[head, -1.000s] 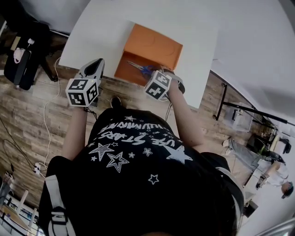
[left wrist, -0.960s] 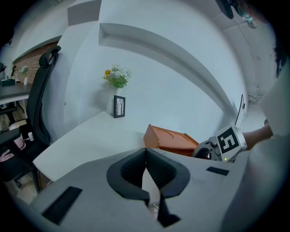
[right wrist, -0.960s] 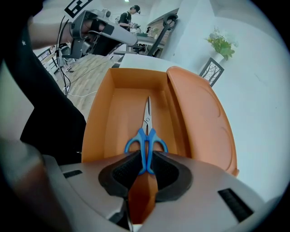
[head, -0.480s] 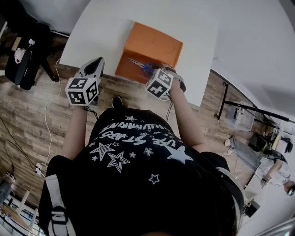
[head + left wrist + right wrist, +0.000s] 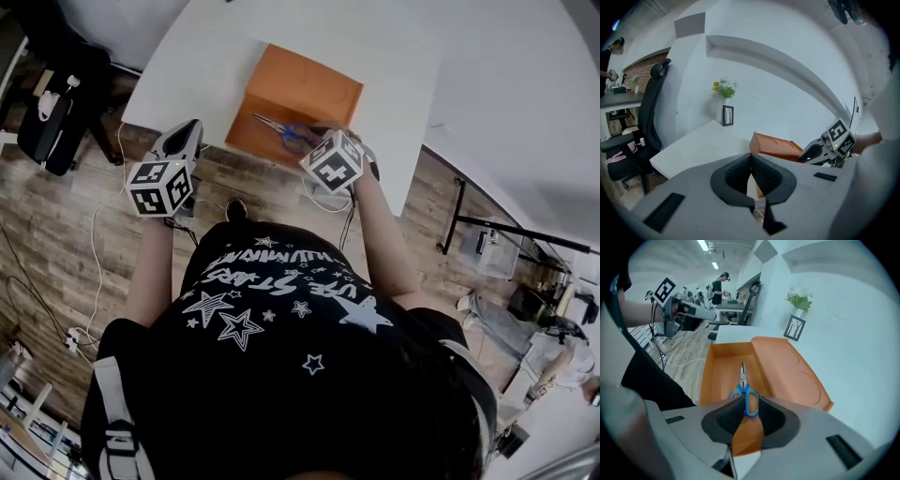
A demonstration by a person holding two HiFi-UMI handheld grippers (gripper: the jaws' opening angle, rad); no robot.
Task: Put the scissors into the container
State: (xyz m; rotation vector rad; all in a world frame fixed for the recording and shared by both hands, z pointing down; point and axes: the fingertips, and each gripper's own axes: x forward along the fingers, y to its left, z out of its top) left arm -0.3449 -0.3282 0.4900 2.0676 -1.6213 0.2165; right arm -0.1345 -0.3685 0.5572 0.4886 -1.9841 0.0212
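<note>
The scissors (image 5: 749, 397) have blue handles and thin steel blades that point away from me. My right gripper (image 5: 746, 411) is shut on one handle loop and holds them over the open half of the orange container (image 5: 723, 365), whose flat lid (image 5: 790, 370) lies open to the right. In the head view the scissors (image 5: 277, 129) hang above the container (image 5: 302, 90) near the table's front edge, with the right gripper (image 5: 317, 142) just behind them. The left gripper (image 5: 187, 134) stays off the table's left corner, its jaws (image 5: 751, 169) shut on nothing.
The white table (image 5: 211, 66) carries the container; a framed picture (image 5: 728, 115) and a flower vase (image 5: 723, 89) stand at its far wall side. A black office chair (image 5: 649, 112) is to the left. Cables (image 5: 323, 201) lie on the wooden floor below the table edge.
The right gripper has shifted a little farther over the container with the scissors still in it. The left gripper has hardly moved.
</note>
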